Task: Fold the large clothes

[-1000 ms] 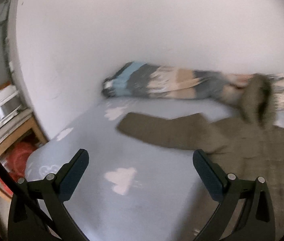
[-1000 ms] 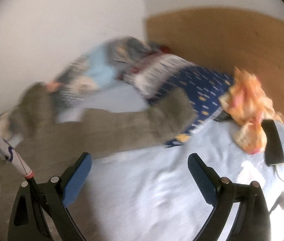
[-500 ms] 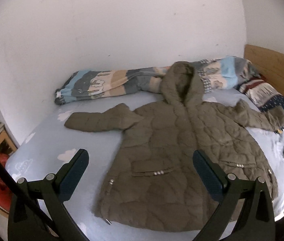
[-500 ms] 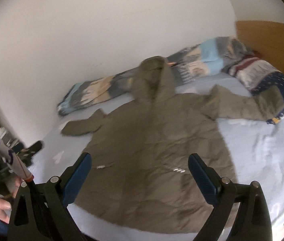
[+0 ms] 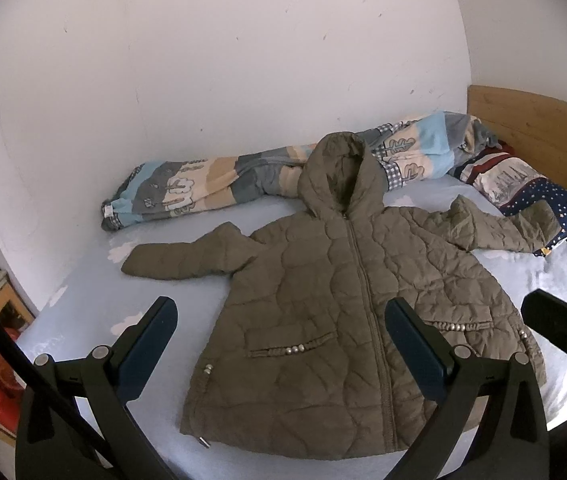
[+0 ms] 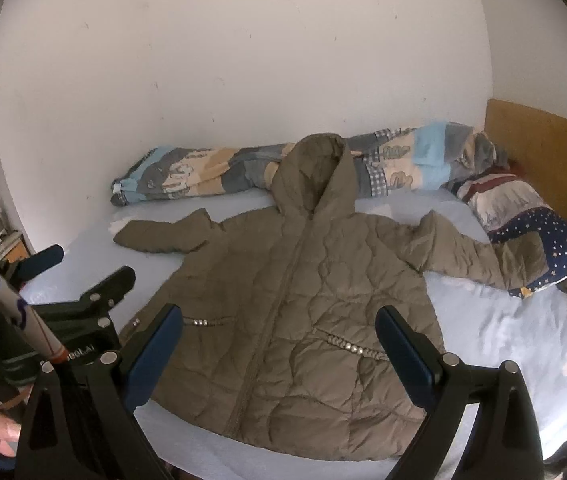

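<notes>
Facing olive quilted hooded jacket [image 5: 347, 304] flat on bed, hood far, hem toward you; your left gripper [image 5: 279, 344] nearer left sleeve [image 5: 187, 258], right gripper [image 6: 279, 344] nearer right sleeve [image 6: 467, 256]; both wide, empty.

Jacket [image 5: 347, 312] apparently flat on bed [image 5: 95, 304]

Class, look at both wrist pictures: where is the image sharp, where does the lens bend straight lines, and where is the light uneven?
Left wrist view: the jacket is sharp, quilting and zip clear; the wall bulges into a curve and the corners go black. Right wrist view: also sharp, but the headboard edge bows; the bed sheet looks brighter to the right, and the near hem lies in shade.
</notes>
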Tool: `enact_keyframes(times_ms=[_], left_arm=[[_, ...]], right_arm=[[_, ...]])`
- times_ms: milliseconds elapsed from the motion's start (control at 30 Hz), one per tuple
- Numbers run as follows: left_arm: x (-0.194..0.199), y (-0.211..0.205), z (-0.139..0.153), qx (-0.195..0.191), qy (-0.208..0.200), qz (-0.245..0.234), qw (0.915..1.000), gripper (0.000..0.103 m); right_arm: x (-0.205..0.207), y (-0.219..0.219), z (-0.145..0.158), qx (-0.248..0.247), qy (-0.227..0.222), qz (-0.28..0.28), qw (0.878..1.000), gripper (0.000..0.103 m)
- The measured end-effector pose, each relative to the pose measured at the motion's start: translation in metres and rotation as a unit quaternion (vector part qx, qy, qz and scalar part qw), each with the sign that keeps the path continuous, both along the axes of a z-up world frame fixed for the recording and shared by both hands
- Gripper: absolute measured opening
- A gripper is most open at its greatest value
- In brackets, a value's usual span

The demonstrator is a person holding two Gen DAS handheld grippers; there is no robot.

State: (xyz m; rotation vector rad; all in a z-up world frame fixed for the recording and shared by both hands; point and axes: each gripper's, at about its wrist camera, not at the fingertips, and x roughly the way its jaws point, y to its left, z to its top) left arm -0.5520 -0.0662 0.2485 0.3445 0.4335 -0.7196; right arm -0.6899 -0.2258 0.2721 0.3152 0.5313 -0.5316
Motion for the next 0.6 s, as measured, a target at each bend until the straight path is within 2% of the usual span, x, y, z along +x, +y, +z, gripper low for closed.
enact_keyframes(times_ms=[367,467,600], left_arm=[[-0.004,0.01,0.008,-0.009,-0.005,-0.003,0.9999,0.103],[-0.003,0.013,0.009,-0.013,-0.004,-0.003,0.9999,0.103],[0.003,0.019,0.006,-0.02,0.017,-0.002,0.9996,0.103]], right_arm=[[-0.003,0.014,0.018,-0.033,-0.029,-0.007,0.999,0.099],[-0.004,0.016,0.022,-0.028,-0.043,-0.007,0.999,0.099],[-0.004,0.017,0.025,-0.021,-0.056,-0.01,0.998,0.099]])
